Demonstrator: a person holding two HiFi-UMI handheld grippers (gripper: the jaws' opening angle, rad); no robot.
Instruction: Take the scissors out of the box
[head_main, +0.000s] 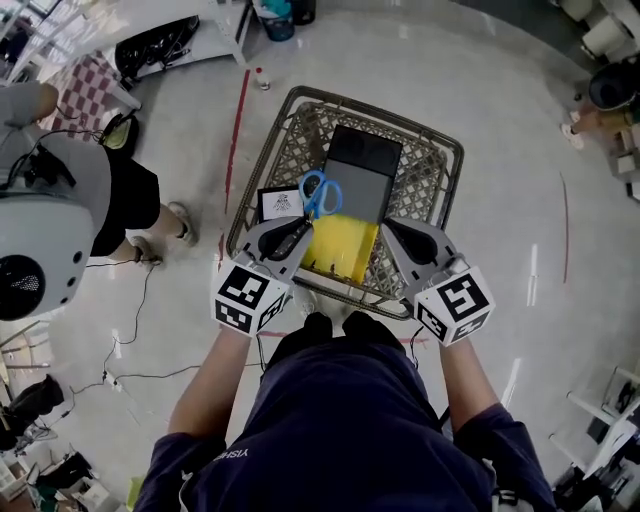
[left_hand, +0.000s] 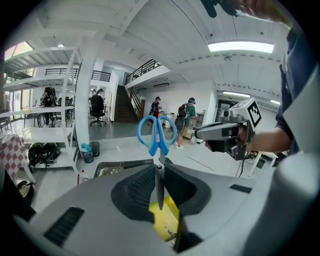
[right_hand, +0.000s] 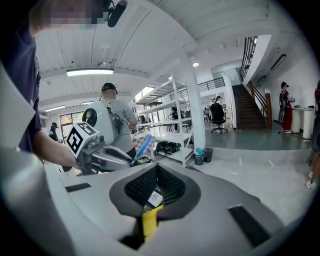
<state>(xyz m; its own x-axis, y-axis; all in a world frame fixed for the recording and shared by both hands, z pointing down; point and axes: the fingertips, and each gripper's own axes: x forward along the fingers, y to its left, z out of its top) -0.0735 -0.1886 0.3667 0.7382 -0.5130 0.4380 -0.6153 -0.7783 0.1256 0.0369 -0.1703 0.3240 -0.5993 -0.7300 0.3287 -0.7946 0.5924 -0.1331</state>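
My left gripper (left_hand: 159, 169) is clamped on the scissors (left_hand: 158, 147) by the blades, handles up over the wire basket (head_main: 445, 142). The right gripper (right_hand: 156, 172) pinches the yellow box (head_main: 340, 250). I'd draw them apart slow and straight so nothing slips.

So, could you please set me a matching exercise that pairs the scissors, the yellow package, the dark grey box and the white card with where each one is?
Things:
1. blue-handled scissors
2. yellow package
3. dark grey box
4. white card

Places:
A. lying in the wire basket
B. clamped in the right gripper
C. at the basket's left side
D. gripped by the blade in the left gripper

Pairs: 1-D, 2-B, 3-A, 4-C
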